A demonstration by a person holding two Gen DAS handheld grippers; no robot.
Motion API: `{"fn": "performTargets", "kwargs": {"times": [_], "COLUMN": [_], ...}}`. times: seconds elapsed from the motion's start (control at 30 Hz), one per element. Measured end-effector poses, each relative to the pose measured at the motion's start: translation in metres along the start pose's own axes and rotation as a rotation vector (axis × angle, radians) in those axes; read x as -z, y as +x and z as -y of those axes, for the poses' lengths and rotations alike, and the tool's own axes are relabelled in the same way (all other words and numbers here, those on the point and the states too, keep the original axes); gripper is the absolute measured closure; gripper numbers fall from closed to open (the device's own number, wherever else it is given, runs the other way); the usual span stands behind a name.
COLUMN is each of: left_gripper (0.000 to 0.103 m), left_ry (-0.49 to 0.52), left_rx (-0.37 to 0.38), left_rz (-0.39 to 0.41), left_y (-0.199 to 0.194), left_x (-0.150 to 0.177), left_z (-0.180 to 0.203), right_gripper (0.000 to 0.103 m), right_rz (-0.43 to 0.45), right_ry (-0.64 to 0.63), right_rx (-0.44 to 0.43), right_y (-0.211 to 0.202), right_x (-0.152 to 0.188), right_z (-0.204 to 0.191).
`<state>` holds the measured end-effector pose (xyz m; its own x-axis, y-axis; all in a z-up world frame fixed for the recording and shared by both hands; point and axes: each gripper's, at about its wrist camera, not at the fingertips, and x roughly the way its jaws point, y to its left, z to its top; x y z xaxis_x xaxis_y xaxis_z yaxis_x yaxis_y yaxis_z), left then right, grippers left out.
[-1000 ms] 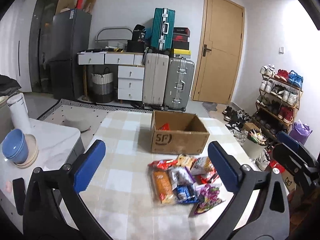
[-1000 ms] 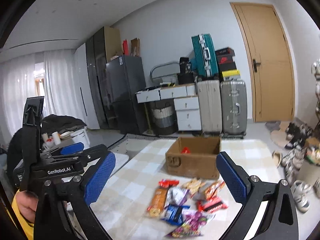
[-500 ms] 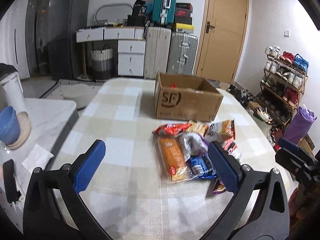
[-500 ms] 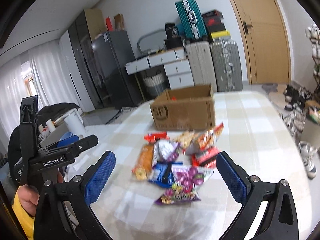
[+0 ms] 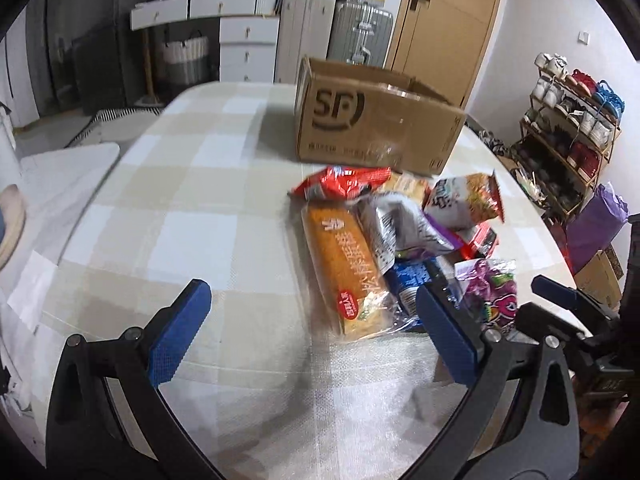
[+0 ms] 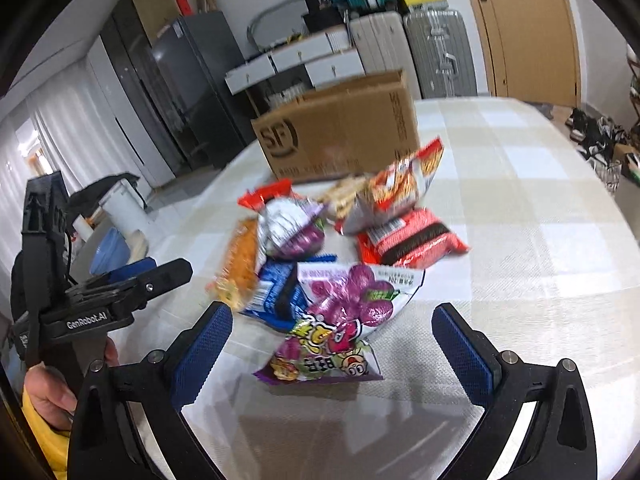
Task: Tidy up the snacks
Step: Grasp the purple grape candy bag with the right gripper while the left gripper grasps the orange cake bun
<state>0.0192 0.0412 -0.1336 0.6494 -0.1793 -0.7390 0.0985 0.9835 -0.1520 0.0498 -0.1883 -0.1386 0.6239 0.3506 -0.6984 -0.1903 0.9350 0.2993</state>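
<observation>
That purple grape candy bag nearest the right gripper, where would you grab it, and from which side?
Probably by its near bottom edge, coming straight in from the table's front. The purple grape candy bag lies flat on top of the pile, its end pointing between the open right gripper, with bare tablecloth on its right.

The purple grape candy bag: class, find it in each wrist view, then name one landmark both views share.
Left wrist view: purple grape candy bag lies lower right, beside the right finger of the left gripper.
Right wrist view: it lies at centre, nearest the right gripper.
Shared landmark: the cardboard box behind the snacks.
</observation>
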Motion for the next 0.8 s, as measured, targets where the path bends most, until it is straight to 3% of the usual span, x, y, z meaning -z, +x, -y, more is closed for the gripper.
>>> {"fn": "performTargets", "kwargs": {"times": [0.13, 0.2, 0.27, 0.4, 0.57, 0.8], "left_gripper": [0.001, 0.001, 0.001, 0.001, 0.001, 0.001], "left_ry": [-0.005, -0.007, -0.011, -0.02, -0.023, -0.032], "left_rx": [0.0, -0.001, -0.001, 0.001, -0.003, -0.003], "left_rz": [-0.031, -0.045, -0.055, -0.073, -0.087, -0.107], "left_y": [0.017, 0.023, 0.029, 0.038, 0.046, 0.05], "left_x": [-0.001, -0.002, -0.003, -0.005, -0.006, -0.009], "left_z": [-0.001, -0.001, -0.003, -0.006, -0.008, -0.007], "right_gripper": [0.001, 0.007, 0.031, 0.036, 0.051, 0.052], "right_rz": [-0.057, -0.083, -0.105, -0.115, -0.099, -0.033], "right_ry": [0.008, 0.008, 0.004, -0.029, -0.019, 0.048], "right_rx": [0.012, 0.011, 0.012, 0.011, -0.019, -0.101], "right_y": [0.023, 0.031, 0.038, 0.045, 0.045, 0.03], "right_x": [-0.002, -0.002, -0.002, -0.001, 0.001, 0.001], "right_z": [0.004, 0.004, 0.005, 0.0, 0.001, 0.017]}}
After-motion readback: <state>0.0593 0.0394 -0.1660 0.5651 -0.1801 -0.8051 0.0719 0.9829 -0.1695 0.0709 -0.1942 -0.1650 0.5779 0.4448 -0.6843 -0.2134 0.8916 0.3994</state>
